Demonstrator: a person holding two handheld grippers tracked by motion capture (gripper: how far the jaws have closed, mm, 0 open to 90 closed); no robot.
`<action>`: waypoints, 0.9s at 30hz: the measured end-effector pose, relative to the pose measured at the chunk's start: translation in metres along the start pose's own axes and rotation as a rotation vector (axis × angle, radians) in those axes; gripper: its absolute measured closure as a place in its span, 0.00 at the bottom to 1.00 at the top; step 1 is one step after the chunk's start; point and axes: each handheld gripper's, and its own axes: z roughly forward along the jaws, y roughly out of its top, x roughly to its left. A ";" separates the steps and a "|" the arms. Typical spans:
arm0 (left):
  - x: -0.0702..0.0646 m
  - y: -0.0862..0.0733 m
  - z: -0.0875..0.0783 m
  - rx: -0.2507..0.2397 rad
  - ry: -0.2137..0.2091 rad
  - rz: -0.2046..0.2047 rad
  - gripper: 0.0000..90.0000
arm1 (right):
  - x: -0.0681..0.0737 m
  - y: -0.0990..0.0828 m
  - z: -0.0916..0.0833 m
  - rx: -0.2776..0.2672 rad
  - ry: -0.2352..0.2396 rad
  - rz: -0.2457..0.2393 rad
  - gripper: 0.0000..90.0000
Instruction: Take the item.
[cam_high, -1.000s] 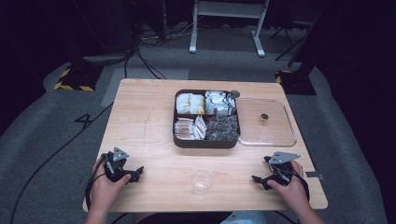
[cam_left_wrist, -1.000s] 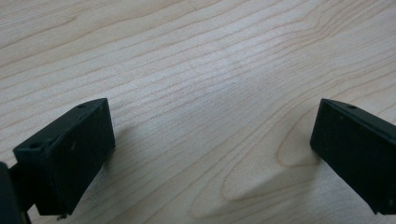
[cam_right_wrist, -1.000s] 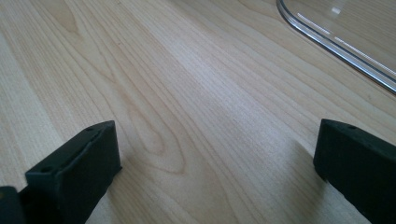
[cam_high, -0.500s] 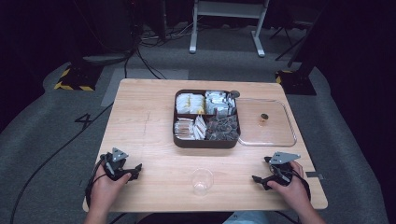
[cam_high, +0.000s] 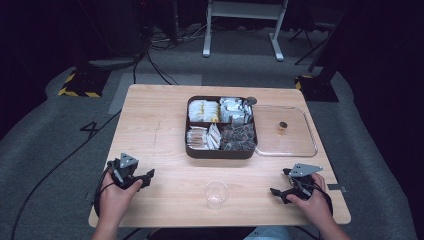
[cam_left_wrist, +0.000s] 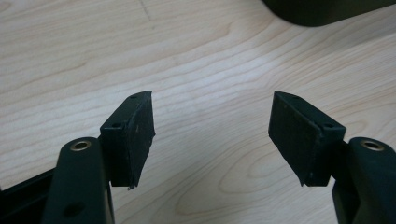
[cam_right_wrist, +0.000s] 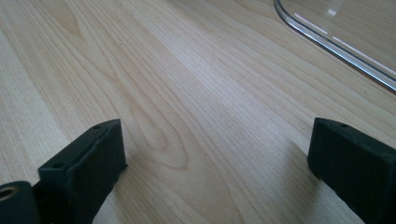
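Tray at tabletop centre, four compartments packed with packets. Lid touching tray at 3 o'clock, small knob on it. Cup at 6 o'clock from tray, near front edge. Left claw at 9 o'clock from cup, right claw at 3 o'clock, both well apart from it.

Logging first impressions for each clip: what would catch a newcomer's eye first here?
The dark compartment tray of packets at the table's middle stands out, with a clear lid lying flat to its right. Nearer the person, a small clear cup stands between the left gripper and right gripper, both open and empty.
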 end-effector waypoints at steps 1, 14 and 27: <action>-0.003 0.003 -0.001 -0.001 0.000 0.003 0.35 | 0.000 0.000 0.000 0.000 0.000 0.000 0.05; -0.036 0.044 -0.004 -0.031 -0.054 0.064 0.36 | -0.001 0.000 0.000 -0.001 0.007 -0.006 0.05; -0.066 0.099 0.011 -0.033 -0.063 0.114 0.36 | -0.001 0.000 0.000 0.000 0.007 -0.006 0.05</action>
